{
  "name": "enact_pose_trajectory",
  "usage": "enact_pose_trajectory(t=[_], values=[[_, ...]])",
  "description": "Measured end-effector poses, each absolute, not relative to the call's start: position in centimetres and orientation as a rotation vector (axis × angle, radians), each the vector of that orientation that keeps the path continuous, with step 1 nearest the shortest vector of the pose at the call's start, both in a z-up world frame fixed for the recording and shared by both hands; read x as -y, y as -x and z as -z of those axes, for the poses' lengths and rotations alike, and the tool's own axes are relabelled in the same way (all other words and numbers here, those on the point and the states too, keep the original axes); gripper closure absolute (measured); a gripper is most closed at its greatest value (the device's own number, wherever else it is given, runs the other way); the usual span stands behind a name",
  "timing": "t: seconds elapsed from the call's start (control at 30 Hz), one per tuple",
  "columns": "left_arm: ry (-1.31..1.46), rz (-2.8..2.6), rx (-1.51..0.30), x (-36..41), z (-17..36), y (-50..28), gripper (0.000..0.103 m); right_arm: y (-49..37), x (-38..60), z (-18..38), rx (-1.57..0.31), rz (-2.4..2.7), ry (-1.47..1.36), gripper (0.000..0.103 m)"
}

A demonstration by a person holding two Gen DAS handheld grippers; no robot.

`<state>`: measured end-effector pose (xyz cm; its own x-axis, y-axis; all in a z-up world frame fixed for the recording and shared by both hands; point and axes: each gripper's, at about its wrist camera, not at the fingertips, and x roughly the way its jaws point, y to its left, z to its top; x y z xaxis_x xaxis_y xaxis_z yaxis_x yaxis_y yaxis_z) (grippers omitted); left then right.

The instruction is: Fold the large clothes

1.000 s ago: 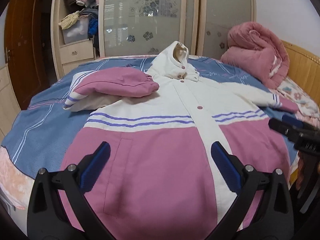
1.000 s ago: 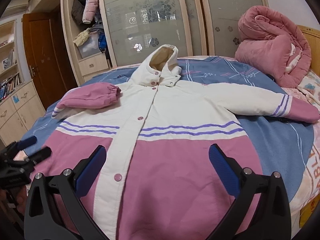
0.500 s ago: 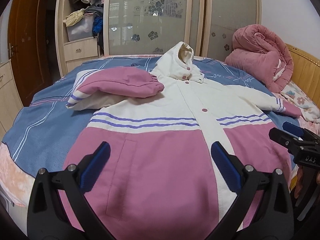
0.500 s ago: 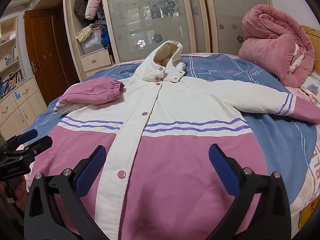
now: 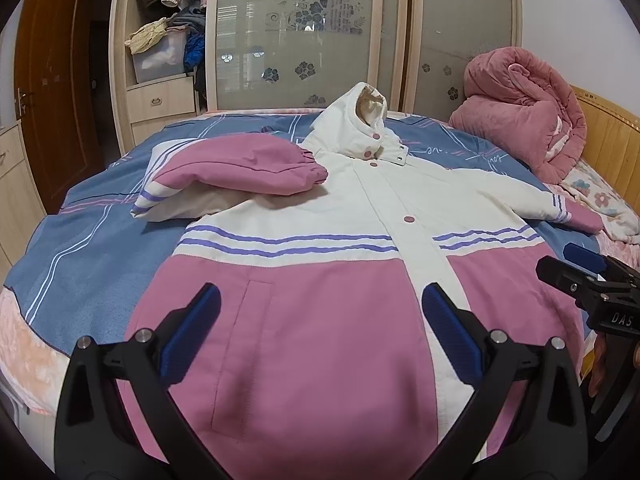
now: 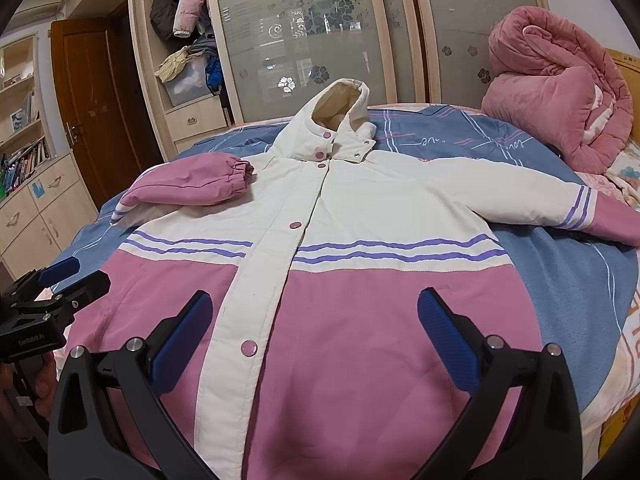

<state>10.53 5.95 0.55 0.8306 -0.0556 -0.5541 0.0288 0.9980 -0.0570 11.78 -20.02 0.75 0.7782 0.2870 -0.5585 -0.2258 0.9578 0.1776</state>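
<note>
Jacket (image 5: 320, 280), pink and white, hooded, lies face up and snapped shut on the bed (image 5: 92, 248), its hem toward the near edge and its hood (image 5: 360, 120) standing up toward the far edge by the wardrobe (image 5: 296, 32). One sleeve (image 5: 240, 168) is folded in across the upper chest, with its elastic cuff near the collar. The other sleeve (image 6: 540, 196) lies stretched out flat toward the side of the bed where the headboard (image 5: 612, 140) stands, its pink cuff reaching the floral sheet there. Two purple stripes run across the chest at the line between the white and pink panels.

My left gripper (image 5: 320, 336) hangs above the pink lower panel near the hem, over the pocket seam; its blue pads are spread wide and there is nothing between them. My right gripper (image 6: 312, 336) hangs above the same lower panel, over the white snap placket and the pink cloth beside it, likewise spread wide and empty. Neither tool touches the cloth, as far as I can tell. In each wrist view the other tool shows at the side of the jacket, with part of my hand below it.

A rolled pink quilt (image 5: 524, 108) sits at the far corner of the bed against the headboard, well apart from the jacket. A wooden door (image 6: 92, 112) stands beside the wardrobe.
</note>
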Motion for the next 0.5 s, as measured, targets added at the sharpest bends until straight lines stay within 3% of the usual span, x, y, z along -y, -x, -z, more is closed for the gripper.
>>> enact_pose_trajectory(t=[0.5], values=[[0.038,0.053,-0.592,-5.86,-0.56,-10.29,0.002,-12.04,19.52,-0.83,-0.619,-0.296,-0.104,0.001]])
